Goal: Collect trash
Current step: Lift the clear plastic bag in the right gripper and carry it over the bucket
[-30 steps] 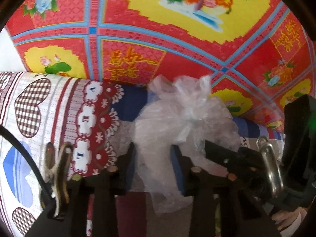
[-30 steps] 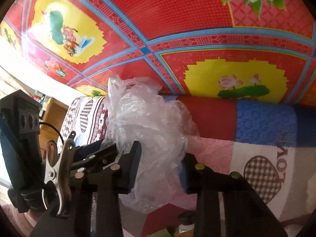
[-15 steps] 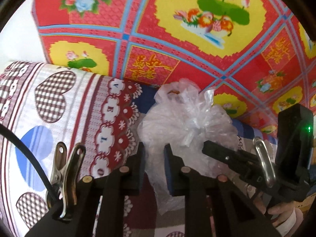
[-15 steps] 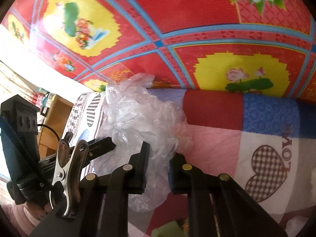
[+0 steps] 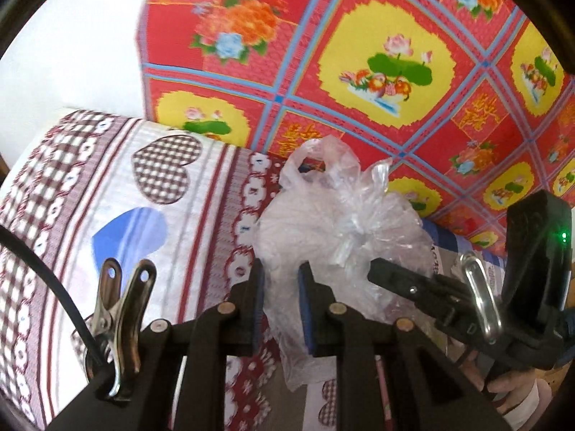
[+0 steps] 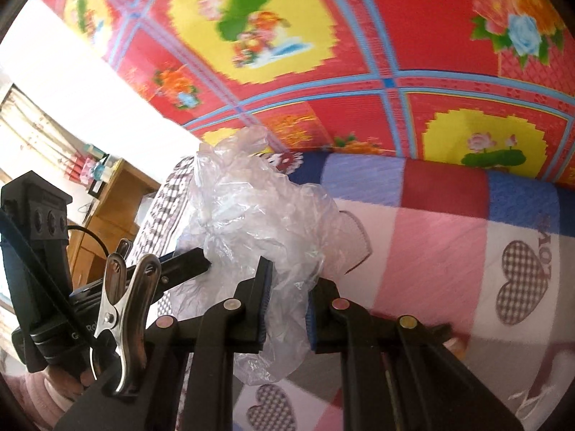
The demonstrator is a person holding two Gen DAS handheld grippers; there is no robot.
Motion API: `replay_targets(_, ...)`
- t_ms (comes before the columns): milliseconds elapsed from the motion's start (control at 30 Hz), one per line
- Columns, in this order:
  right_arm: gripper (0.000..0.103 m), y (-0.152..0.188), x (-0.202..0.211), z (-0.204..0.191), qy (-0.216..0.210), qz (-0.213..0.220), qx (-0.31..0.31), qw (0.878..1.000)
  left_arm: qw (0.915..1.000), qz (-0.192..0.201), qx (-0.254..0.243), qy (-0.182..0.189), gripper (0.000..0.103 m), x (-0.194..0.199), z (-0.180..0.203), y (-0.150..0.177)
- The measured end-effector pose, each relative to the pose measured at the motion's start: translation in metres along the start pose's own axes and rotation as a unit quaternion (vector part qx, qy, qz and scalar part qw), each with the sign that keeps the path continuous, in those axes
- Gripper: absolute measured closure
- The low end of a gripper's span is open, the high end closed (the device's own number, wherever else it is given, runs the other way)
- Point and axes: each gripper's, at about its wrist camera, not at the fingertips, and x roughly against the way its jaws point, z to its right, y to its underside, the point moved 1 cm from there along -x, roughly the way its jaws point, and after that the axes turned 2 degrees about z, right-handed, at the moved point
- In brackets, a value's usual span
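Left wrist view: left gripper (image 5: 281, 298) now clamped on plastic bag (image 5: 337, 222) — jaws narrower than a second ago.
Right wrist view: right gripper (image 6: 287, 305) pinched on it too — bag lifting off quilt (image 6: 449, 237).

Bright daylight throughout, colours strong. White wall (image 5: 82, 46) at 10 o'clock in left wrist view blown out; pale strip (image 6: 90, 107) at 9 o'clock in right wrist view likewise glaring. Fisheye bends red patterned sheet (image 5: 413, 72), black vignette at corners. Slight motion blur on prints. Clear plastic bag (image 6: 258, 215) glints, soft shadows beneath.
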Motion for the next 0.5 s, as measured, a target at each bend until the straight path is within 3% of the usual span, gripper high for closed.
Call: replay_targets(500,0.086,0.039,0.02,-0.084,-0.001,0.016,0.034,0.999,0.9994,0.033,0.012,-0.004,0.085,0.078,-0.052,0.029)
